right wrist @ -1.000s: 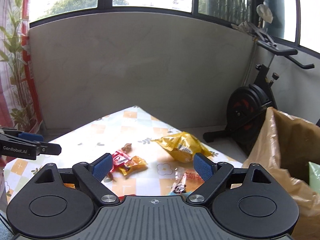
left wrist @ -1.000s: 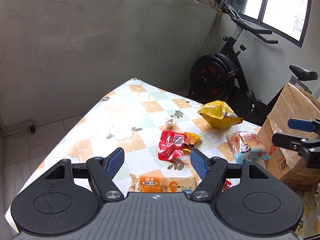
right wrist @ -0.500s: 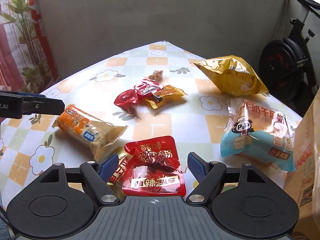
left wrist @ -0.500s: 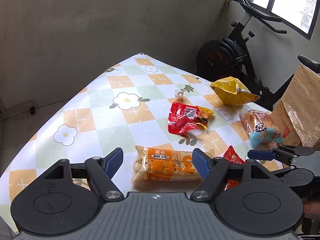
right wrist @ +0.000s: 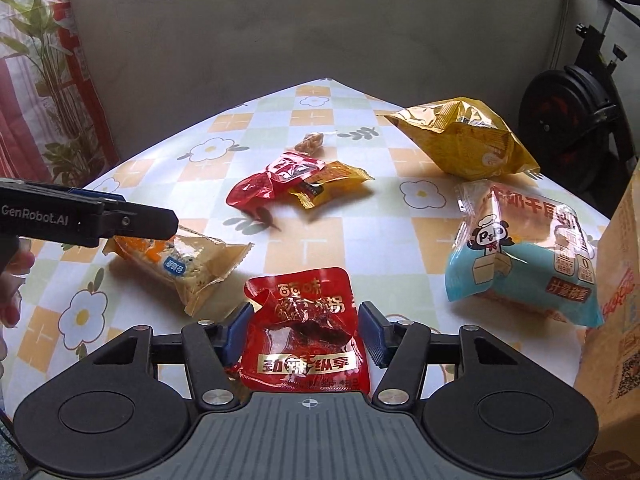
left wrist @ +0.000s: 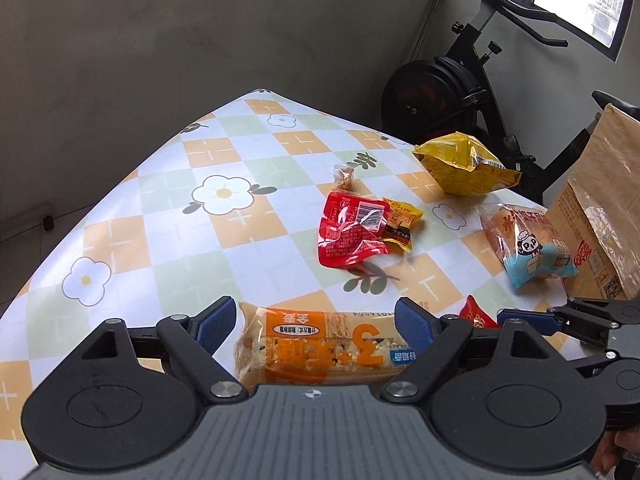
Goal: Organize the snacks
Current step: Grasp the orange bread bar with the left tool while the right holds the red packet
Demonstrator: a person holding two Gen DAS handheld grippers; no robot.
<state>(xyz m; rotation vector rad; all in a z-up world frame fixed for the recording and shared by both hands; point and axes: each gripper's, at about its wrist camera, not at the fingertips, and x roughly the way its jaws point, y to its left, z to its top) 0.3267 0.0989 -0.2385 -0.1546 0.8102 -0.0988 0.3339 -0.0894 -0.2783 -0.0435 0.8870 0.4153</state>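
on the left gripper (right wrist: 132,222), white "genrobot.ai" lettering

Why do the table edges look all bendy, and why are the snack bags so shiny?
Left wrist view: the fisheye lens curves the table edges, and the red packet shows white glare. Right wrist view: the same bending, and window light glints off the yellow bag and the red pouch; all sharp, with soft shadows.

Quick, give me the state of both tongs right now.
Left tongs: opening, astride the orange snack bar, not gripping.
Right tongs: closing around the red packet, not yet gripping.
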